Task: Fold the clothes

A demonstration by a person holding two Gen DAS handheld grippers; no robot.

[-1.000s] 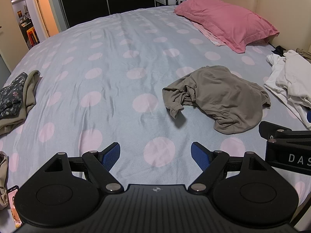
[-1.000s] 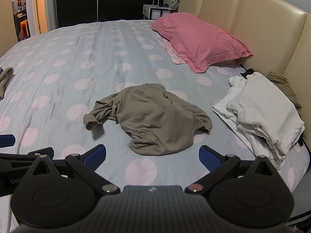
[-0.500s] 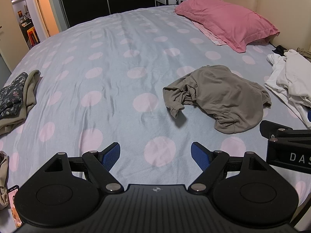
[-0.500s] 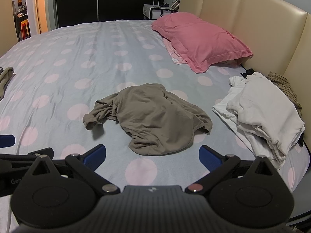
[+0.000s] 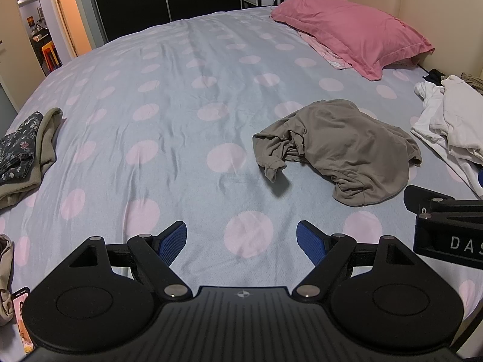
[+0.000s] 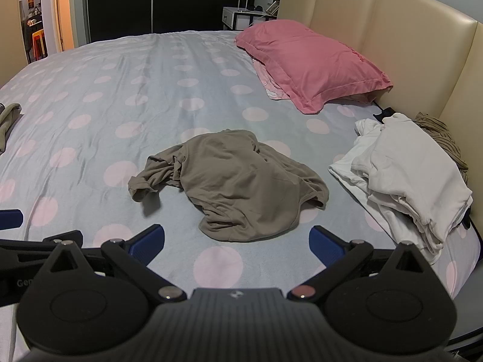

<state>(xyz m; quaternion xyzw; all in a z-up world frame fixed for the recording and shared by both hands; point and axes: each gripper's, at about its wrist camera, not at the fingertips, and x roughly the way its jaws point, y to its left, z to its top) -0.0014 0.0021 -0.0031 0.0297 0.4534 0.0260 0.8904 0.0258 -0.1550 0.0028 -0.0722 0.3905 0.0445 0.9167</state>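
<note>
Both grippers, left gripper (image 5: 241, 241) and right gripper (image 6: 237, 241), spread wide, empty, above bedsheet (image 5: 169, 126). Taupe shirt (image 6: 238, 181) crumpled mid-bed: light, limp, likely drapes; best pinched at hem corners or shoulders.

I'm looking into a home bedroom: a wide bed (image 5: 169, 96) under a pink-dotted sheet, a pink pillow (image 6: 311, 63) against the padded headboard (image 6: 401, 48), and a nightstand (image 6: 238, 18) beside dark wardrobe doors (image 6: 120, 3).
</note>
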